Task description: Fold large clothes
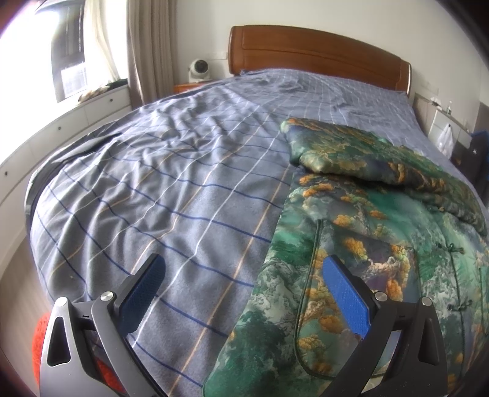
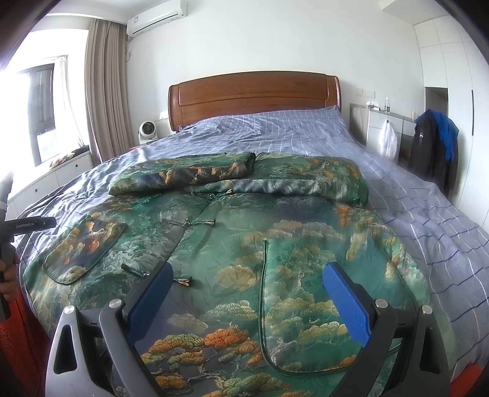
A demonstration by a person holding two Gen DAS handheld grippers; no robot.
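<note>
It's a bedroom in a home. A big bed w/ a blue checked sheet fills the space ahead of the claw, & a brown wood headboard stands at its far end. Far left of the claw: a window w/ long tan curtains & a small white fan. High up there's an air con unit. Far right, a jacket hangs by white cupboards.

Right gripper, jaws spread, hovers over green jacket on bed.
</note>
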